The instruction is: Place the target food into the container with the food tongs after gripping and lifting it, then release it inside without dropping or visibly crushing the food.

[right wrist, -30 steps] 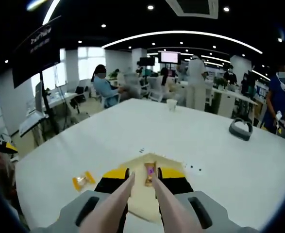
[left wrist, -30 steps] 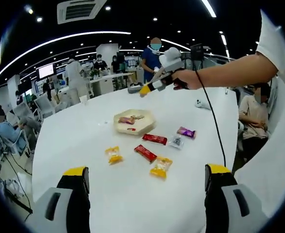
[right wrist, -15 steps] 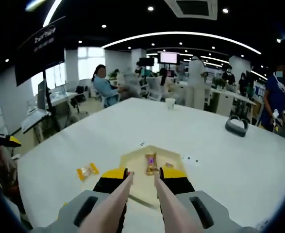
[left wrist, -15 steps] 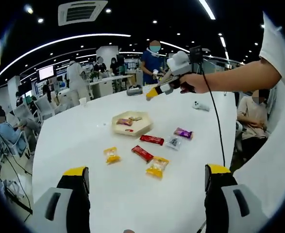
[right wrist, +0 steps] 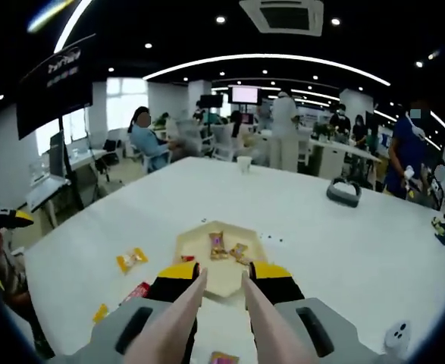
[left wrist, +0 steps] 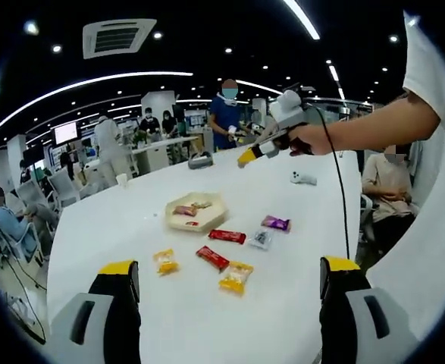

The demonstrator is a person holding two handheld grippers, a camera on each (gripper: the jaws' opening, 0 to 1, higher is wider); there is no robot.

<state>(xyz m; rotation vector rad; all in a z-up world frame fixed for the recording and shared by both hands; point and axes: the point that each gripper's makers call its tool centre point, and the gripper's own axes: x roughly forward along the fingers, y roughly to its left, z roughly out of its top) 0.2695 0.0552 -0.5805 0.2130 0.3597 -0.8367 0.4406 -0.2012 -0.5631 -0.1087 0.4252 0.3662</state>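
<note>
Tongs (right wrist: 220,292) in the right gripper (right wrist: 220,282) hang empty, tips slightly parted, above the tray (right wrist: 195,243) – loose wrapped snacks (left wrist: 213,258) lie nearer the person than it, 6 or so – while the left gripper (left wrist: 230,292) gapes wide, further back

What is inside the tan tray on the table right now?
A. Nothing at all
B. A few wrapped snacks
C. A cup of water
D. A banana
B. In the right gripper view the tan tray holds a few small wrapped snacks, and the left gripper view shows snacks lying in the same tray too.
</note>
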